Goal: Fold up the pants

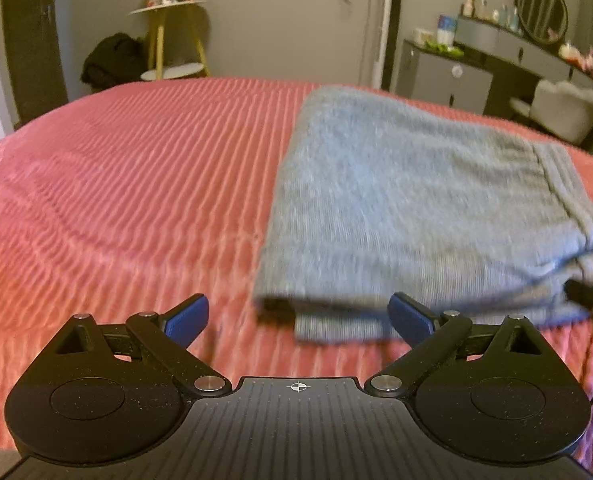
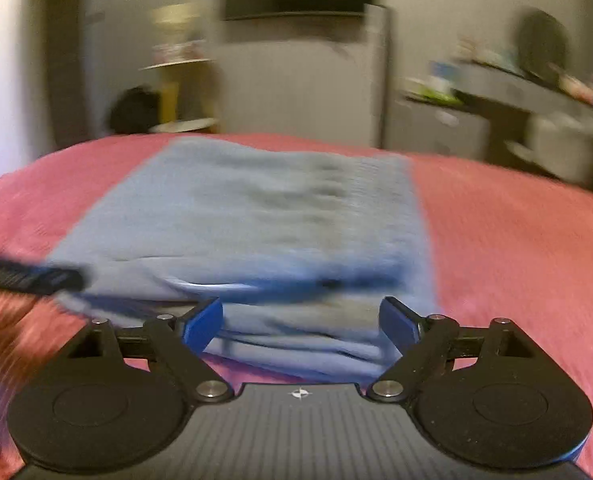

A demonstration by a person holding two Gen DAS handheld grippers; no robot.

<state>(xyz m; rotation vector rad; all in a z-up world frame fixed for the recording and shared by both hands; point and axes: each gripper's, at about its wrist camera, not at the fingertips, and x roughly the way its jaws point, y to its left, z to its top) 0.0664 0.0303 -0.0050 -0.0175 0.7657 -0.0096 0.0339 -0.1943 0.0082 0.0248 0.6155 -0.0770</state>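
The grey-blue pants (image 1: pixel 416 208) lie folded into a thick stack on the pink ribbed bedspread (image 1: pixel 116 184). My left gripper (image 1: pixel 298 310) is open at the stack's near left corner, and its blue pads touch no cloth. A dark finger of the right gripper (image 1: pixel 588 300) shows at the stack's near right edge. In the blurred right wrist view, the pants (image 2: pixel 256 216) fill the middle. My right gripper (image 2: pixel 302 312) is open, with the stack's near edge between its blue pads but not pressed. The left gripper's finger (image 2: pixel 28 274) pokes in from the left.
Beyond the bed stand a yellow-legged side table (image 1: pixel 168 40), a black bag (image 1: pixel 112 60) on the floor, a grey dresser with a round mirror (image 1: pixel 496 52) and a white chair (image 1: pixel 568 108). The bedspread (image 2: pixel 516 240) stretches bare left of the pants.
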